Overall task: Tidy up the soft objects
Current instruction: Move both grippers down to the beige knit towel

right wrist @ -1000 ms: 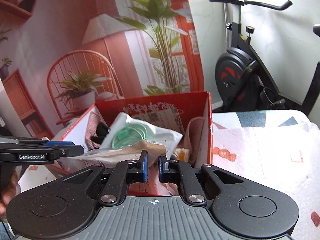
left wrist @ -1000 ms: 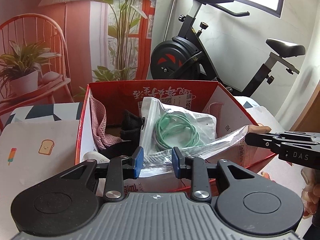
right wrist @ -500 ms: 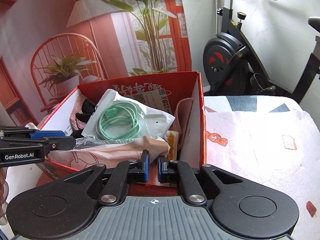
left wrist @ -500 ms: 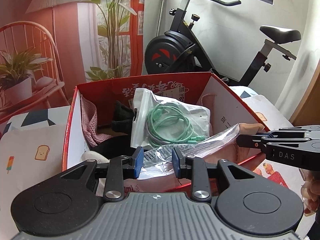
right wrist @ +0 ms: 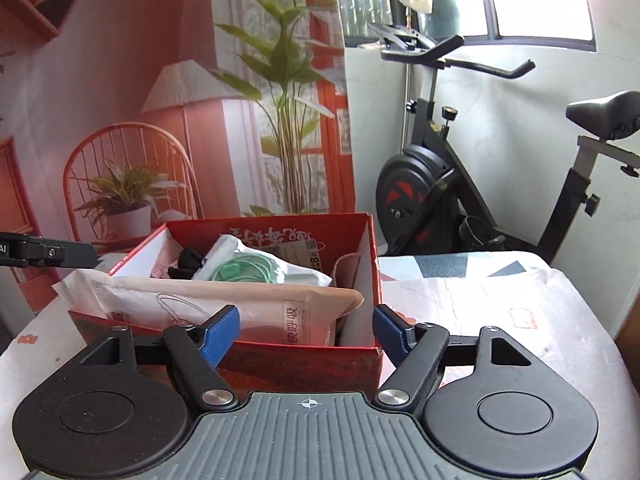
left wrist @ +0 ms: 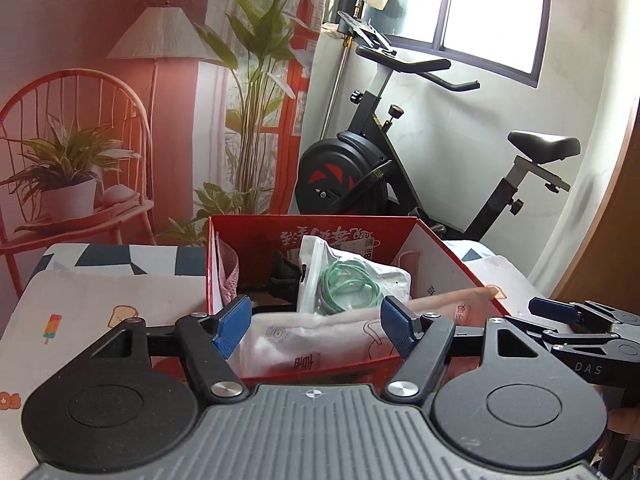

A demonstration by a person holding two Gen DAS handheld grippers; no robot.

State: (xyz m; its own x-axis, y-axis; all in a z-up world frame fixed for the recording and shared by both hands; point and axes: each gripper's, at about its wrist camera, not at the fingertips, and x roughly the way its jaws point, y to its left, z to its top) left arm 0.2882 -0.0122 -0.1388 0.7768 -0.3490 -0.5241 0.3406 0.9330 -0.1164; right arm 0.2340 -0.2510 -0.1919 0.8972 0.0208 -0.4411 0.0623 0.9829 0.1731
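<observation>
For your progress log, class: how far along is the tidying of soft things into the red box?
Done: the beige packet lies across the front of the red box, with the bag of green cable and pink cloth behind it. In hand: nothing; the left gripper and right gripper have just been opening and hold nothing. Left: no other soft item shows on the tablecloth, so it looks nearly finished.

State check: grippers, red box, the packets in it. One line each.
Left gripper: open, jaws just opened, holding nothing.
Right gripper: open, jaws just opened, holding nothing.
Red cardboard box: lidless, upright on the table.
Beige plastic-wrapped packet: released, lying across the box's near edge.
Clear bag of green cable: inside the box, leaning.
</observation>
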